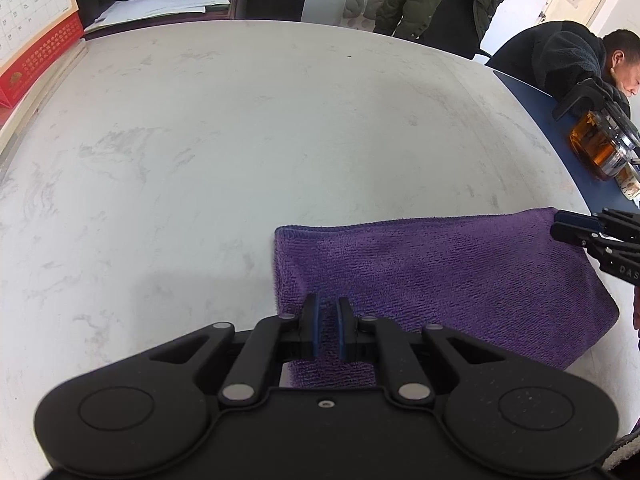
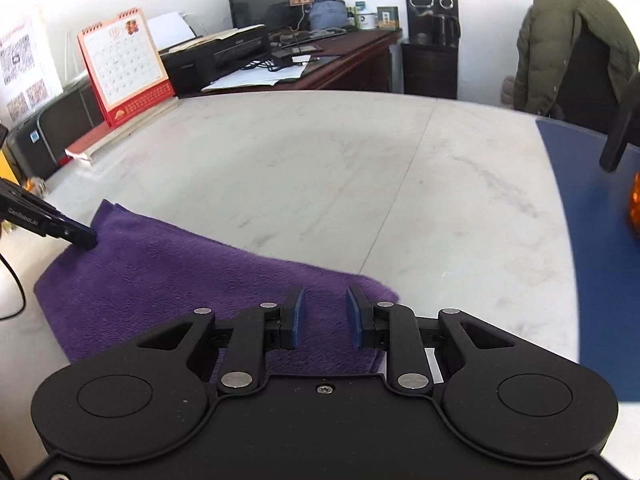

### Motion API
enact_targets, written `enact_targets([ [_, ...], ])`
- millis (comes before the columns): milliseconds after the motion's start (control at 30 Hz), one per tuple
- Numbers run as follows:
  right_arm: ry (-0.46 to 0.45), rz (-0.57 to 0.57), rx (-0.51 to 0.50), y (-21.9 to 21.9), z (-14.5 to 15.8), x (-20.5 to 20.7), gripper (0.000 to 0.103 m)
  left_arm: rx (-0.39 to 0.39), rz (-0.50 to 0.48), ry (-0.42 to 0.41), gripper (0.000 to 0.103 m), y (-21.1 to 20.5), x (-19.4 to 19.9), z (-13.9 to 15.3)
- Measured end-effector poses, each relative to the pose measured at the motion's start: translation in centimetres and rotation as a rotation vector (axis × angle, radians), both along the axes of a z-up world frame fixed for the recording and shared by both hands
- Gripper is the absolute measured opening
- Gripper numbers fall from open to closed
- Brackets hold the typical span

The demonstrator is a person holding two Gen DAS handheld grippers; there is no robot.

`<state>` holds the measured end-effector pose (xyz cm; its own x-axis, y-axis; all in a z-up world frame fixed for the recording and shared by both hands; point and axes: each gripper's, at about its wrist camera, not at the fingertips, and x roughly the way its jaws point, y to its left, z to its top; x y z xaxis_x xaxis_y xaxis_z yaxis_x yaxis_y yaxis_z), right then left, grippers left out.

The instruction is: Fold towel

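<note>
A purple towel [image 1: 440, 276] lies folded on the white marble table [image 1: 240, 140]. My left gripper [image 1: 328, 308] sits over the towel's near left edge with its jaws narrowly apart and towel showing between the blue pads. In the right wrist view the towel [image 2: 160, 280] lies at the lower left. My right gripper [image 2: 325, 300] is open over the towel's near right corner, holding nothing. The right gripper also shows in the left wrist view [image 1: 560, 226] at the towel's far right corner. The left gripper also shows in the right wrist view [image 2: 86, 240], touching the towel's left edge.
A blue mat [image 2: 580, 220] lies on the table's right side with a glass teapot [image 1: 600, 144] on it. A red desk calendar [image 2: 124, 64] and a printer [image 2: 216, 56] stand at the far left. A seated man [image 1: 580, 60] is at the far right.
</note>
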<state>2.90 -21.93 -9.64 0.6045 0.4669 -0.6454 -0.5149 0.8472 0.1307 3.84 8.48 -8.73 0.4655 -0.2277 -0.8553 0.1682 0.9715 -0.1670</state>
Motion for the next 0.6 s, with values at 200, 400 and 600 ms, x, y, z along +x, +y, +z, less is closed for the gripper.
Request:
enact_targets([
  [200,-0.027,0.171,-0.015,6.7,-1.2,-0.4,0.024,0.01,0.018,-0.01,0.008,-0.3,-0.1,-0.1],
  [400,-0.008,-0.152,-0.031,-3.9,-0.6,0.2,0.025,0.022,0.024,-0.025,0.008,-0.4,-0.6,-0.1],
  [600,-0.063,-0.117,-0.037,-4.3,2.0,-3.2,0.026,0.055,0.018,-0.053,0.012,-1.1,-2.8,2.0],
])
